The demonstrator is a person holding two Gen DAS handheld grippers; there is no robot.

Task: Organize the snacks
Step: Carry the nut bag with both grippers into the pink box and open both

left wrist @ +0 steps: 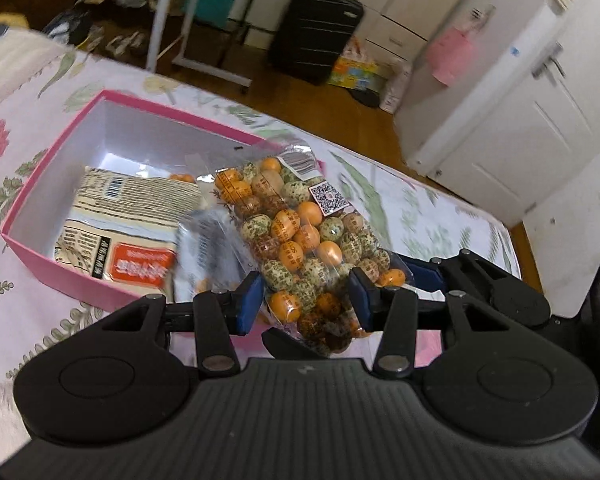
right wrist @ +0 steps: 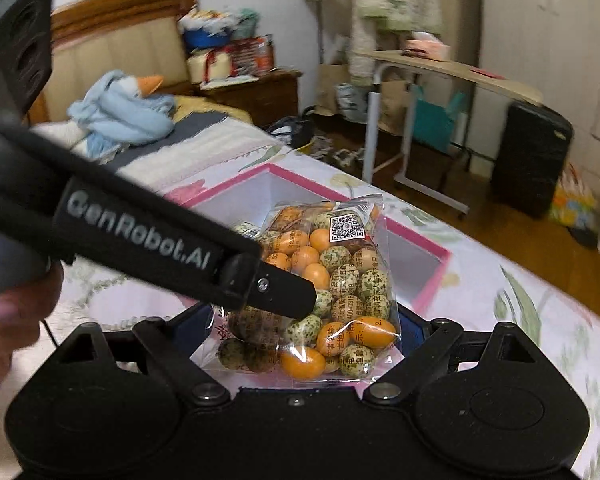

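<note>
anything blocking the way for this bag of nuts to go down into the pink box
Nothing visible blocks it. The bag of nuts hangs over the open pink box. Two packets already lie inside, a printed packet and a grey packet, so it would land partly on them.

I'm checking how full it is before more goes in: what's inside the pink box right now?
In the pink box, a cream-and-orange printed packet lies flat beside a grey-wrapped packet. The clear bag of coated nuts, between the left gripper's fingers, hides the box's right part.
</note>
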